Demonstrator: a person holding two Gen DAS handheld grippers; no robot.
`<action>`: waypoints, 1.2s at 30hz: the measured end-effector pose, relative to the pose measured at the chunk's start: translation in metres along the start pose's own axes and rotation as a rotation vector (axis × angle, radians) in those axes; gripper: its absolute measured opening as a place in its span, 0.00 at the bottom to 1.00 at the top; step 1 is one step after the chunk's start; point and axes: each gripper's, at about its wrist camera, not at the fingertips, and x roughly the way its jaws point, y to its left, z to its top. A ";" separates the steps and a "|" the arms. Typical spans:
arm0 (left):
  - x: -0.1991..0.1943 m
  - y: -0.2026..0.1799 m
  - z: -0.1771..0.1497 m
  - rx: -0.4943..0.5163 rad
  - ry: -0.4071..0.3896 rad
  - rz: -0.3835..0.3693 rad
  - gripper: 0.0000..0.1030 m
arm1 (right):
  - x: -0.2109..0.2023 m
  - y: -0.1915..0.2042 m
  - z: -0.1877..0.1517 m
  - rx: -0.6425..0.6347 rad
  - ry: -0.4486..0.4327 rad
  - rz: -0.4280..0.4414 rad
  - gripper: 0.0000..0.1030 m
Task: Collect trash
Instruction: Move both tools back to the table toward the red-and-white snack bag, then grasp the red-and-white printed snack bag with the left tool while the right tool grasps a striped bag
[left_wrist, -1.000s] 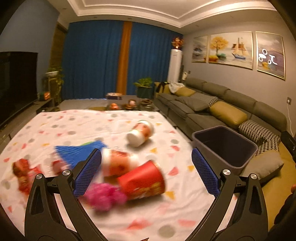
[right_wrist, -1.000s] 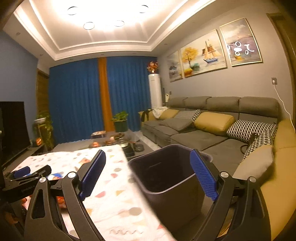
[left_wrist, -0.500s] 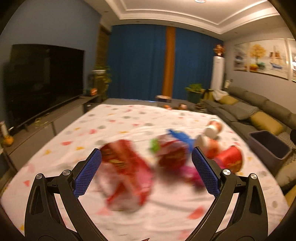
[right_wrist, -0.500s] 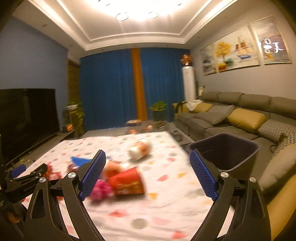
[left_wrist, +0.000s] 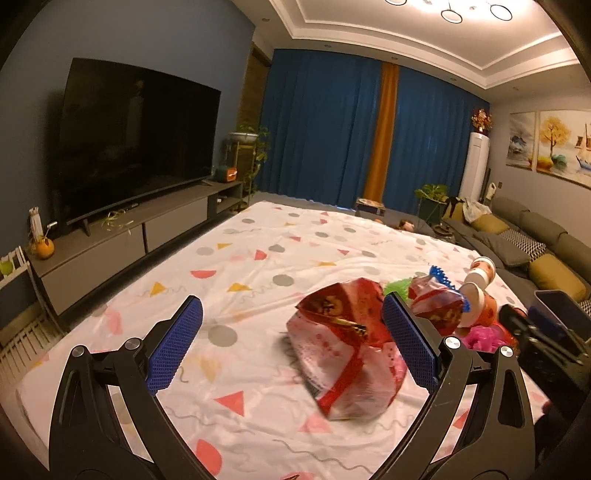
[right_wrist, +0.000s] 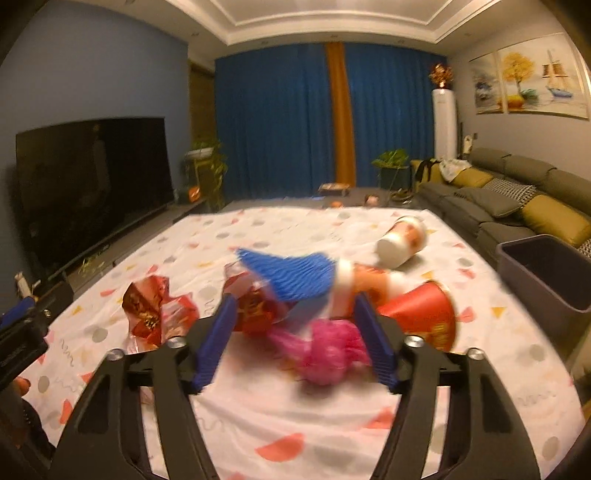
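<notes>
Left gripper (left_wrist: 291, 345) hangs over the spotted cloth (left_wrist: 258, 258), jaws wide and empty. The red wrapper (left_wrist: 347, 343) lies crumpled on the cloth just ahead, mostly between the jaws and close against the right-hand pad, though contact is hard to call. A second wrapper (left_wrist: 437, 304) sits just beyond that right jaw.

Right gripper (right_wrist: 297, 339) now: its jaws have just been closing, down to a middling gap. The pink mesh (right_wrist: 328, 349) lies between them, blurred, nearer the right pad; the pads do not clearly press on it. Straight ahead past the tips, the blue fan (right_wrist: 291, 275) and an orange cup (right_wrist: 369, 286) on its side. Outside the right jaw, the red cup (right_wrist: 424, 317); farther off that way, the bin (right_wrist: 543, 273) beside the cloth. Outside the left jaw, the crumpled red wrapper again.
</notes>
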 end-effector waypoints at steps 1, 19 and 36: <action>0.000 0.002 0.000 -0.004 0.002 0.000 0.93 | 0.006 0.005 0.000 -0.005 0.012 0.006 0.54; 0.014 0.014 -0.007 -0.022 0.031 -0.061 0.93 | 0.049 0.019 -0.002 -0.053 0.123 0.069 0.08; 0.056 -0.035 -0.018 0.005 0.175 -0.137 0.93 | -0.060 -0.018 0.008 -0.033 -0.100 0.092 0.06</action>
